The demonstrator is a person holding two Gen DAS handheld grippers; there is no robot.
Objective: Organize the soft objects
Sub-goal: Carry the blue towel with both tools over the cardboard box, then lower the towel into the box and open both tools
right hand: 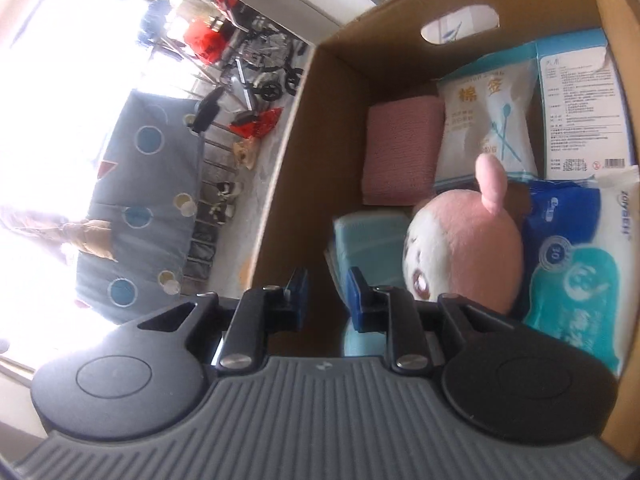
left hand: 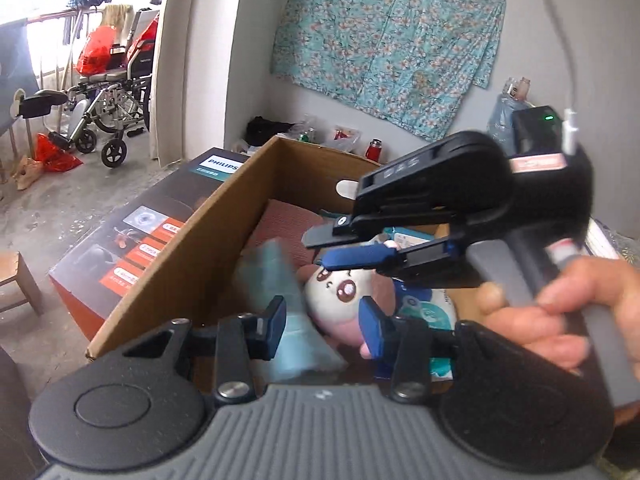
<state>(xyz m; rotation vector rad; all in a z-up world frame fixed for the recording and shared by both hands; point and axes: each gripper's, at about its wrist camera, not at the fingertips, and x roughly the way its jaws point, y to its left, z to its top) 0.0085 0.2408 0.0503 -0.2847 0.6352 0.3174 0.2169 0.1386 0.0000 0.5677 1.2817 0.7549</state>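
Over the open cardboard box (left hand: 188,252), left wrist view: looking down past the left claw (left hand: 322,330), released, with nothing between the jaws. Noted behind it a plush toy (left hand: 340,288) lying face up among the other goods and touching a light blue pack (left hand: 276,280) on one side. Noted the right claw (left hand: 320,250) reaching in from the right in a person's hand (left hand: 560,320), hanging just above the plush toy, fingers nearly together and gripping nothing. Judged a reach into the box to shift or settle contents rather than a carry. Printed appliance box (left hand: 132,240) just beside the cardboard box, on the floor.

Inside the cardboard box (right hand: 304,184), right wrist view: found the goods packed side by side, probably to use the floor of the box fully. Logged a pink folded cloth (right hand: 404,148) at the far wall, a cotton swab bag (right hand: 488,120) and a white carton (right hand: 580,100) next to it, a wipes pack (right hand: 576,264) against the right wall. Plush toy (right hand: 468,248) wedged between light blue pack (right hand: 368,232) and wipes pack, one ear up. Right claw (right hand: 328,296) narrowly parted, empty, near the light blue pack and beside the left wall. Judged sorting largely done, with soft goods already boxed.
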